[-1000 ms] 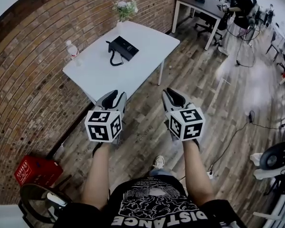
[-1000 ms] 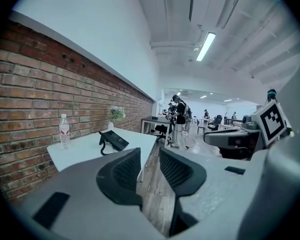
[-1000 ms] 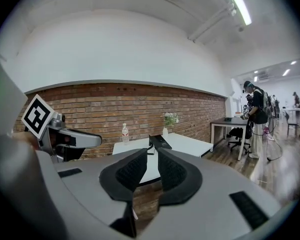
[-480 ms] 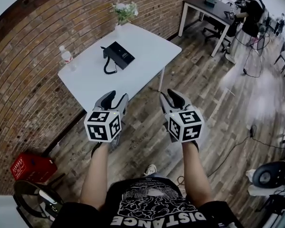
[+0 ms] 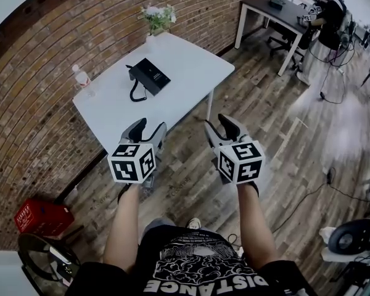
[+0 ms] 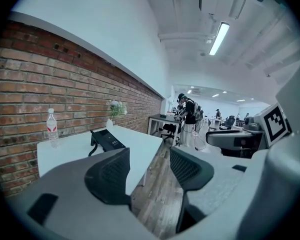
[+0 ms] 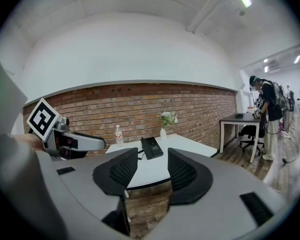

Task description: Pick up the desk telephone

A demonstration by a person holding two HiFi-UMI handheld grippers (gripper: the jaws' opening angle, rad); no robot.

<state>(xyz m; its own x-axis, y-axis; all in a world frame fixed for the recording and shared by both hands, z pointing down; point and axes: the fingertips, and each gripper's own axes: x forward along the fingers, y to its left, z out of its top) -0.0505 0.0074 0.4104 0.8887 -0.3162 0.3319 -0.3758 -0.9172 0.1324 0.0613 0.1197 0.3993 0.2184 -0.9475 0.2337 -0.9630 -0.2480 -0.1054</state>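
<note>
The black desk telephone (image 5: 147, 76) lies on the white table (image 5: 188, 73) near the brick wall, its coiled cord hanging off its left side. It also shows in the left gripper view (image 6: 106, 140) and in the right gripper view (image 7: 151, 147). My left gripper (image 5: 149, 128) and right gripper (image 5: 219, 125) are held side by side over the wooden floor, well short of the table. Both sets of jaws have just been opening and stand open, with nothing between the left gripper's (image 6: 149, 156) jaws or the right gripper's (image 7: 152, 159) jaws.
A water bottle (image 5: 81, 78) and a vase of flowers (image 5: 155, 18) stand on the table by the wall. A red crate (image 5: 40, 217) sits on the floor at the left. A person (image 5: 330, 11) stands at a dark desk (image 5: 274, 8) far right.
The table and telephone have come closer as I walked toward them. Both grippers' jaws have spread wider apart.
</note>
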